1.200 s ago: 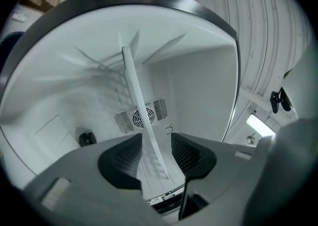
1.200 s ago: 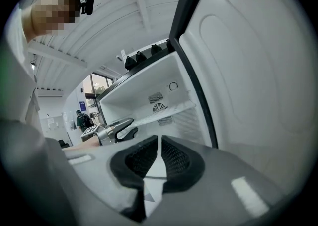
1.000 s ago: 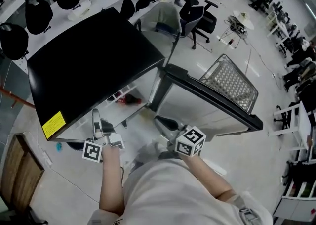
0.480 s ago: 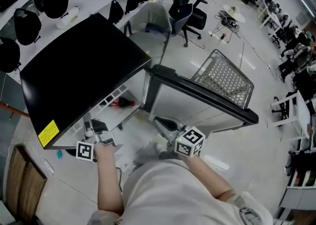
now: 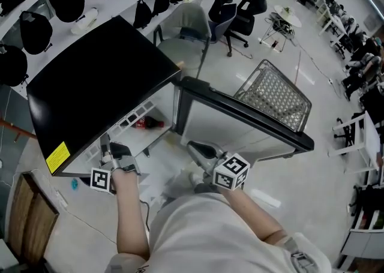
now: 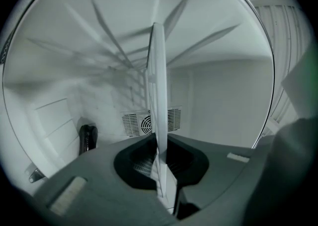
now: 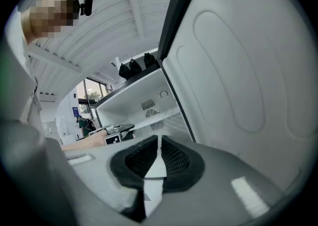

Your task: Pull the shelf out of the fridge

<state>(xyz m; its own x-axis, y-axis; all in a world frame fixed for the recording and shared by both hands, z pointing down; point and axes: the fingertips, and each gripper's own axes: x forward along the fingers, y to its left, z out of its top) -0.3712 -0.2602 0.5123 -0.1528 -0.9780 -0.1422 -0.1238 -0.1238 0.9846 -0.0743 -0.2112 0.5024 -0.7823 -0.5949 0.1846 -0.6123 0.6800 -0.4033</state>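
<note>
Bright even light, soft fanned shadows (fisheye edges dark).

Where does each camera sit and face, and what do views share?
Head view: on the person's head, steeply down onto the open fridge; shows both forearms, left hand-held gripper, right hand-held gripper.
Left gripper view: on the left one, facing into the fridge; its jaws have just been closing on the shelf.
Right gripper view: on the right one, facing the fridge along its door; jaws together, empty.
Shared: the right gripper view also shows the left hand-held gripper.

One fridge [image 5: 90, 98], one shelf [image 6: 159, 96], two hand-held grippers [image 5: 108, 150] [image 5: 193, 146], one wire cart [image 5: 273, 95]
</note>
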